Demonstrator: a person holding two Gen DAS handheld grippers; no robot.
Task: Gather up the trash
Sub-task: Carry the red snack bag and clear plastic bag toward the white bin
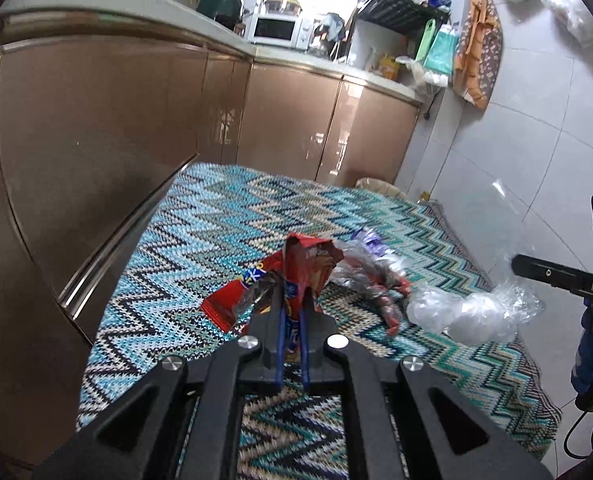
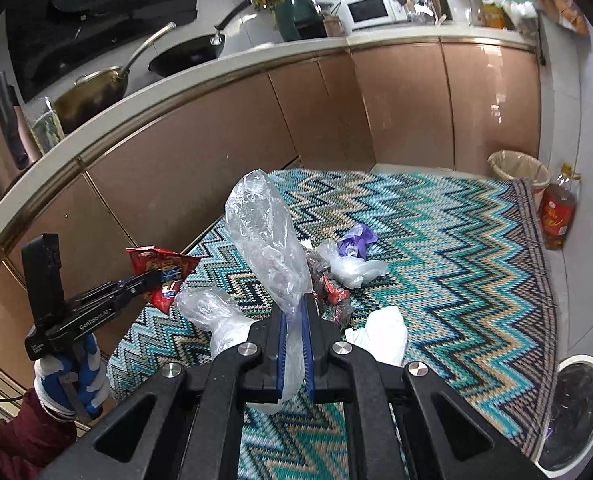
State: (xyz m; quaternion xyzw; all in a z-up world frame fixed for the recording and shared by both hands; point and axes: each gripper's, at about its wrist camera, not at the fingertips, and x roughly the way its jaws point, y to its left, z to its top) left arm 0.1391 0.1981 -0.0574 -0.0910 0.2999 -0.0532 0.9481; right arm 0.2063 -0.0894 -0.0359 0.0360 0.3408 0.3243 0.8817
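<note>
My left gripper (image 1: 293,302) is shut on a red snack wrapper (image 1: 304,264), lifted above the zigzag rug (image 1: 224,216). From the right wrist view, that left gripper (image 2: 158,276) holds the same red wrapper (image 2: 162,268) at the left. My right gripper (image 2: 295,304) is shut on a clear plastic bag (image 2: 262,232) that stands up from its pads. In the left wrist view the right gripper's tip (image 1: 516,265) shows at the right edge above crumpled clear plastic (image 1: 468,312). More trash lies on the rug: a purple wrapper (image 2: 354,242), a dark red wrapper (image 2: 332,292), white paper (image 2: 388,332).
Brown kitchen cabinets (image 2: 216,168) line the rug's far side and left. A lined waste bin (image 2: 520,172) and an oil bottle (image 2: 558,212) stand at the far right corner. A round white-rimmed bin (image 2: 576,408) sits near right. White floor tiles (image 1: 516,168) run along the right.
</note>
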